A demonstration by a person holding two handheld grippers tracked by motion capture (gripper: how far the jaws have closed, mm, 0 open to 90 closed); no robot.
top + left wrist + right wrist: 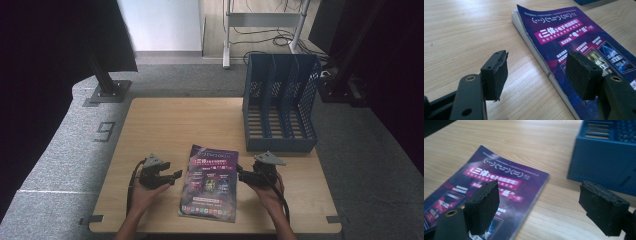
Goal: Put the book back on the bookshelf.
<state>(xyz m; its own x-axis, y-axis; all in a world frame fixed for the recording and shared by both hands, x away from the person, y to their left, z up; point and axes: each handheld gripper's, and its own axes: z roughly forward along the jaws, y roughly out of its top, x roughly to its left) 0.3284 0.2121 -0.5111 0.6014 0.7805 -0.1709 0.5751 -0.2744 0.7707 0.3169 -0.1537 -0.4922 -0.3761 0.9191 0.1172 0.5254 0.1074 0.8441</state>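
- Holding a gripper in each hand, we rest both low over the wooden table (165,120), near its front edge.
- Our left gripper (172,176) sits just off the left long edge of the magazine (210,182), its jaws spread wide with nothing between them.
- In the left gripper view, the left gripper (537,75) shows one black pad over bare wood and the other over the magazine (579,42) cover, with the stacked page edges running between them; whether a pad touches the cover we cannot tell.
- Our right gripper (241,174) sits just off the magazine's right long edge, jaws likewise spread apart and holding nothing.
- In the right gripper view, the right gripper (539,205) has one pad over the magazine (499,187) cover and the other over bare wood near the file rack (604,160).
- The magazine lies flat and face up, a purple cover with pink title bands, at the middle of the table's front edge, its near short edge close to that edge and slightly skewed.
- The blue file rack (280,100), with three upright compartments, stands at the table's far right corner, apart from the magazine's far right corner.
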